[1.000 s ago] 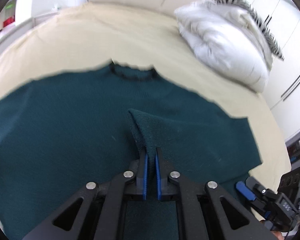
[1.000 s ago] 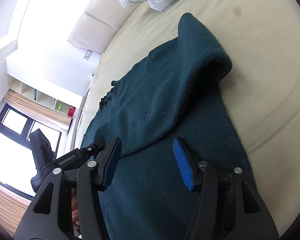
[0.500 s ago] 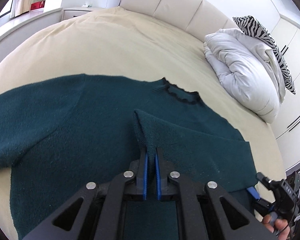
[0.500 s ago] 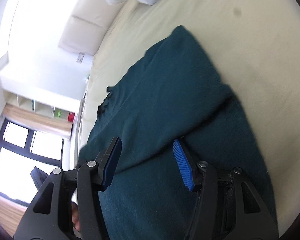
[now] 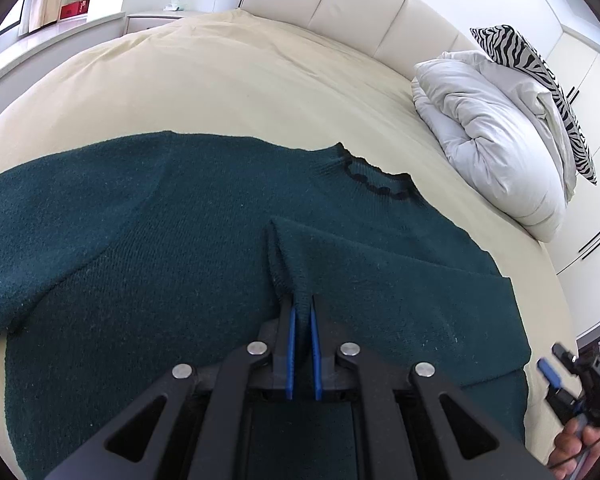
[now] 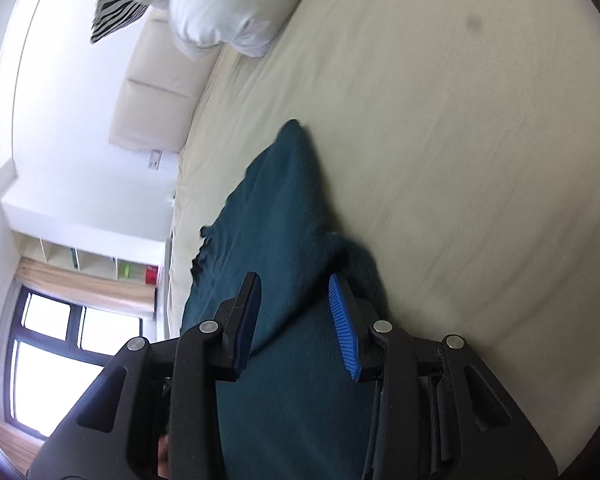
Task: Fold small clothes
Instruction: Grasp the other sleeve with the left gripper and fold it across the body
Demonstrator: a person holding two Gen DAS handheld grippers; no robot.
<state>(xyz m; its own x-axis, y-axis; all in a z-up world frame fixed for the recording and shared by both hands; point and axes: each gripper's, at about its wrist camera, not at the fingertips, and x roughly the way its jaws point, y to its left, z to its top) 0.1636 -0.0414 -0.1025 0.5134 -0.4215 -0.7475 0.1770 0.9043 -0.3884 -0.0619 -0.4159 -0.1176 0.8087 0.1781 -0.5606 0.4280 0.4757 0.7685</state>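
Sweater (image 5: 148,240), dark teal knit, lies flat on the bed (image 5: 220,80), collar (image 5: 374,178) toward the headboard and long axis running sleeve to sleeve across your left wrist view. Your left hand-held gripper (image 5: 302,320) is pressed together on the cuff of the folded-in right sleeve (image 5: 380,276), directly ahead of its tips and over the chest panel; laying that cuff down looks like the move in hand. White duvet (image 5: 492,140) and zebra pillow (image 5: 540,80) sit well apart, nothing obstructing. From the right wrist view: your right hand-held gripper (image 6: 296,320) is spread, pinching nothing, hovering over the sweater's right edge (image 6: 284,208), bare bed beyond. The left is the nearer to the sleeve.
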